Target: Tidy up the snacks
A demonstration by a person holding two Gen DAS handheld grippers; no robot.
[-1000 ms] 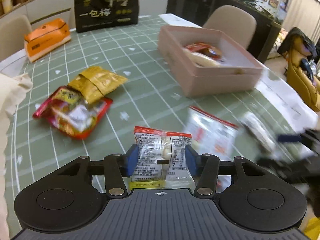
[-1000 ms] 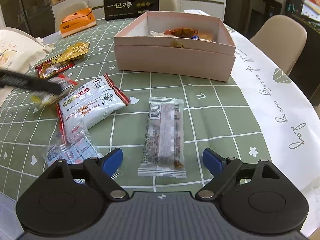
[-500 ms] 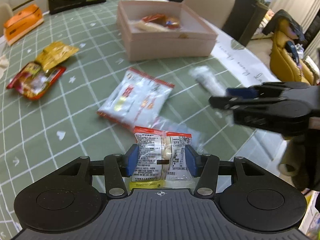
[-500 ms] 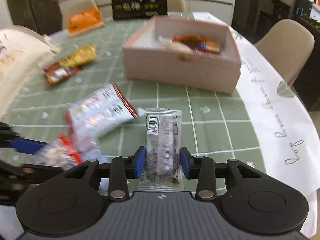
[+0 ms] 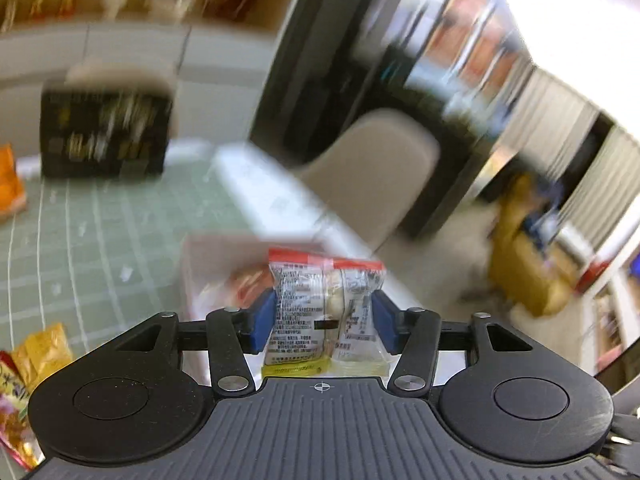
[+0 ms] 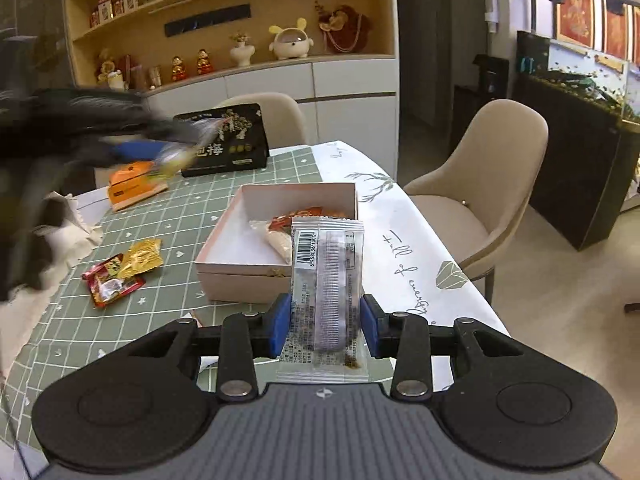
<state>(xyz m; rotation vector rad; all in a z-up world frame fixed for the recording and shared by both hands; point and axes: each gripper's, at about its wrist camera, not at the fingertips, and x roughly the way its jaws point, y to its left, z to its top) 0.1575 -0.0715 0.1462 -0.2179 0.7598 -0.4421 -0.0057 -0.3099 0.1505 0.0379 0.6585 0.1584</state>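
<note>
The left gripper [image 5: 324,322] has its blue fingers [image 5: 260,322] pinching a clear packet with a red top edge [image 5: 326,304], held upright between them. Beyond the fingers, and partly hidden by the packet, lies the pink box [image 5: 208,256]; this view is heavily blurred, so how far the packet stands above the box cannot be told. The right gripper [image 6: 325,326] has its fingers [image 6: 280,324] clamped on a long clear bar packet [image 6: 326,280] with a barcode, also upright, with the pink box [image 6: 240,270] just ahead of the fingertips on the table [image 6: 80,336].

Judged from here, the main risk is a collision: both grippers appear headed for the same box, and the left one shows as a dark smear [image 6: 92,128] up and to the left of the right fingers. Two packets arriving together could knock each other or catch the box wall. Each packet is slick film gripped only near its lower part, so a fast swing could let it slide or twist out. A release too far ahead of the rim would drop it on the white cloth edge.

Count: two grippers, two held packets, one pink box with at least two snacks inside [image 6: 296,220], one gold packet [image 6: 142,258] and one red packet [image 6: 110,280] left of the fingers, one orange box [image 6: 132,188], one black box [image 6: 228,142].
</note>
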